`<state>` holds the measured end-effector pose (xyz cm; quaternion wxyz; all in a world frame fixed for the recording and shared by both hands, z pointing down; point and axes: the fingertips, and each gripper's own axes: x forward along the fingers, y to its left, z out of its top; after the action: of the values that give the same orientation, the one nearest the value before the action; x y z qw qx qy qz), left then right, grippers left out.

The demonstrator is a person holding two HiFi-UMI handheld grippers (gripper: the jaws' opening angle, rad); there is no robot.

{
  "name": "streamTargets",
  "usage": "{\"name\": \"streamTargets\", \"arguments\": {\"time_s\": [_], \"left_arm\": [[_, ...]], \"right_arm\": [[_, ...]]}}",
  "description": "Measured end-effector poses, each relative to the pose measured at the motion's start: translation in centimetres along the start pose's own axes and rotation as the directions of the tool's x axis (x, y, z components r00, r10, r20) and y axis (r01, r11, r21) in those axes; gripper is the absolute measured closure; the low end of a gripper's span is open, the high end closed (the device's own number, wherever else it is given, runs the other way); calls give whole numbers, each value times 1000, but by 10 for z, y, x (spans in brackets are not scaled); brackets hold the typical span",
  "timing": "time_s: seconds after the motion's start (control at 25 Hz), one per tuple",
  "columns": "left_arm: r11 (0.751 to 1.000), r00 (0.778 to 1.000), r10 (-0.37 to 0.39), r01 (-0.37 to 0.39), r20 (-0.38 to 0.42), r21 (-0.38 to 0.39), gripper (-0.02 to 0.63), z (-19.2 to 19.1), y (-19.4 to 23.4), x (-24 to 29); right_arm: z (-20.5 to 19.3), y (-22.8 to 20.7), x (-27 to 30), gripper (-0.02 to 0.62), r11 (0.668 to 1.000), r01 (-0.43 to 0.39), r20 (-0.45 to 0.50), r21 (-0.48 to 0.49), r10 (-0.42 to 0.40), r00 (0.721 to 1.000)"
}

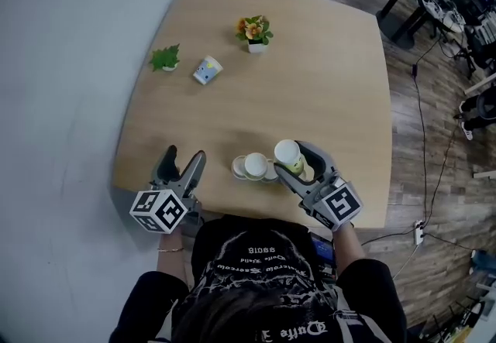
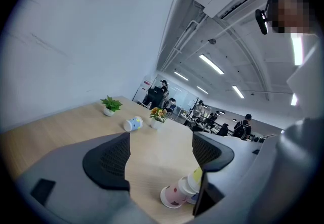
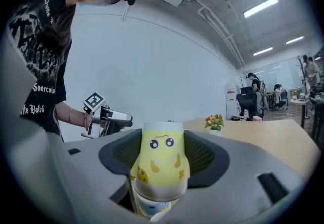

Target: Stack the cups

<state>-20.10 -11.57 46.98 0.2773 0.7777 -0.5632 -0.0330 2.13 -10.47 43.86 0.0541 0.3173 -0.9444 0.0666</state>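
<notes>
My right gripper [image 1: 288,161] is shut on a yellow cup [image 1: 287,152] with a cartoon face, near the table's front edge. In the right gripper view the yellow cup [image 3: 159,160] fills the gap between the jaws of the right gripper [image 3: 161,142], and a blue-and-white cup [image 3: 149,209] shows just under it. Right beside it, nested cups [image 1: 252,166] lie on their side; I cannot tell whether they touch. A blue cup [image 1: 207,70] lies further back. My left gripper [image 1: 186,156] stands open and empty left of the nested cups [image 2: 174,195].
A small green plant [image 1: 165,59] and a pot of flowers [image 1: 254,30] stand at the back of the wooden table [image 1: 325,86], either side of the blue cup [image 2: 133,124]. The table's front edge runs just under both grippers. Desks and cables lie to the right.
</notes>
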Motion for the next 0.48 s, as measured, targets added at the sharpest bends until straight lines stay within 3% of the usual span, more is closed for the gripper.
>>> {"name": "streamTargets", "arguments": {"time_s": [0.48], "left_arm": [[1000, 1000, 17, -17, 8, -18, 209, 7, 10, 6]], "right_arm": [[-25, 7, -1, 322, 1000, 11, -15, 20, -10, 1000]]}}
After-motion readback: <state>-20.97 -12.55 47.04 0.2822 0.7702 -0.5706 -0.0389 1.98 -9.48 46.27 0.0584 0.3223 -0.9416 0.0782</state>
